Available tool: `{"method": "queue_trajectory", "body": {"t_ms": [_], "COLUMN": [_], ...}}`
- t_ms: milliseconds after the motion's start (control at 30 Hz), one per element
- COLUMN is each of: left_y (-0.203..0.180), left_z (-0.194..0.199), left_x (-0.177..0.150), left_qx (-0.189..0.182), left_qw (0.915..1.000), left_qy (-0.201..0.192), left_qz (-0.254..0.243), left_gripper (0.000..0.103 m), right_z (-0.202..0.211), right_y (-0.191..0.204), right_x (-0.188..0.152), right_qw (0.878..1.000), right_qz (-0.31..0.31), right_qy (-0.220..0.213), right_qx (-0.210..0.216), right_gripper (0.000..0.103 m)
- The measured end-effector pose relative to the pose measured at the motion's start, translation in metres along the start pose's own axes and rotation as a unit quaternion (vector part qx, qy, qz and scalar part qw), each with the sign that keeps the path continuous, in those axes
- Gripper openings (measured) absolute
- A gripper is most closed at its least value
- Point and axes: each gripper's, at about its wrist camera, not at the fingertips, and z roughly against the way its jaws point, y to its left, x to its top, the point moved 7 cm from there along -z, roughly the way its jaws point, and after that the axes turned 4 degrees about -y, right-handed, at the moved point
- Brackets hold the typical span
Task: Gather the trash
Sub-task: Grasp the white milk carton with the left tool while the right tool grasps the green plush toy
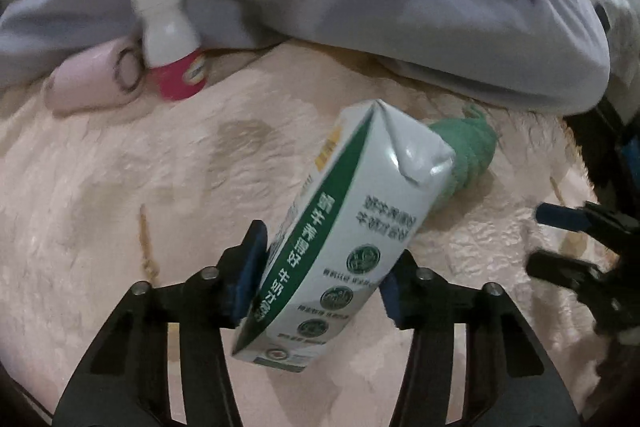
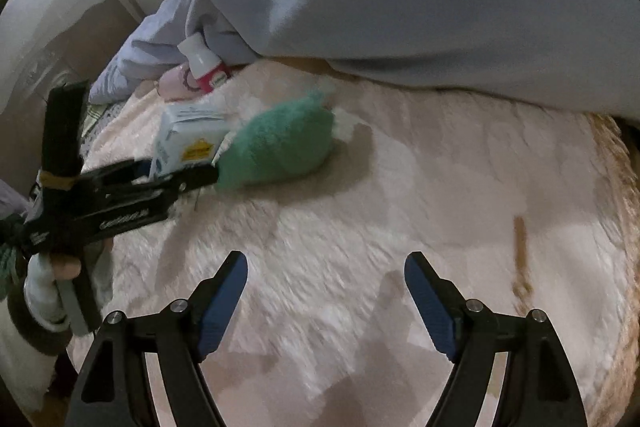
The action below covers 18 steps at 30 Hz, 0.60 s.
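Now | left gripper (image 1: 320, 283) clamps tilted white-green milk carton (image 1: 344, 235) | right gripper (image 2: 326, 303) wide, empty

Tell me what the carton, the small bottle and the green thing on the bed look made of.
Carton: coated paperboard, by its glossy printed faces and a folded, creased end flap.
Bottle: probably plastic; smooth semi-gloss white body, pink label band.
Green thing: soft fuzzy fabric, perhaps fleece or knit; matte, nubby surface. What it is I cannot tell.
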Motion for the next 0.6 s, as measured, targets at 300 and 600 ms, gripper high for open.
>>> {"method": "queue_trajectory", "body": {"t_ms": [300, 600], "left_y": [0.010, -0.009], "left_z": [0.027, 0.047], "left_x": [-0.022, -0.030], "left_qx": [0.000, 0.013], "left_qw": [0.9992, 0.9996], "left_qy": [0.001, -0.007], "left_qz": [0.040, 0.023], "left_gripper": [0.049, 0.049], "right_z": [-0.048, -0.065], "right_y": [0.010, 0.022], "right_x": [0.048, 0.052], "right_qw": [0.998, 0.993], "right_qz": [-0.049, -0.086], "right_qy": [-0.029, -0.043], "right_qx": [0.032, 0.074], "right_gripper": [0.079, 0.053]}}
